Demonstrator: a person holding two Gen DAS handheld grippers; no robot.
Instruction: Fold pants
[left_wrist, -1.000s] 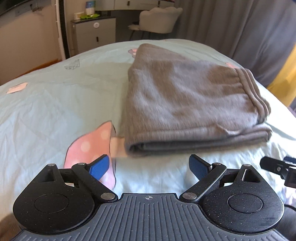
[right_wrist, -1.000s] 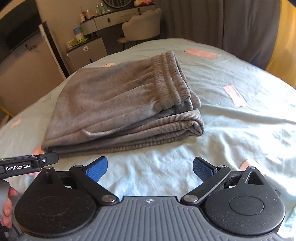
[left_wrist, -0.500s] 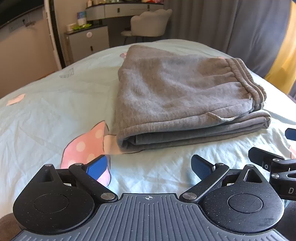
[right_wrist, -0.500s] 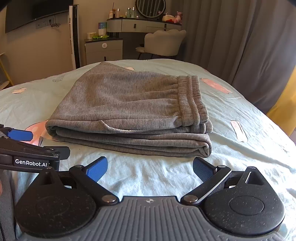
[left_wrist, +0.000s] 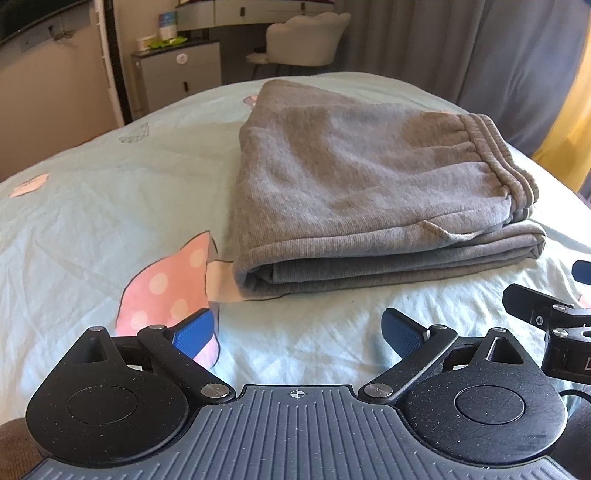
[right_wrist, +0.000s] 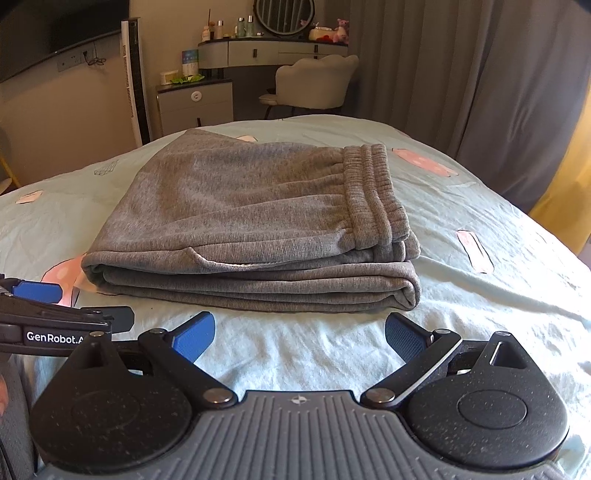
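While both grippers gape empty, folded pants (left_wrist: 369, 192) lie just ahead.

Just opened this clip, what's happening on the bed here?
A person holds a pair of tongs in each hand over a bed. The grey pants lie folded in a flat stack on the light blue sheet, waistband on the right side. Both the left tongs and the right tongs are open and empty, short of the stack's near edge, touching nothing. The folding looks done.
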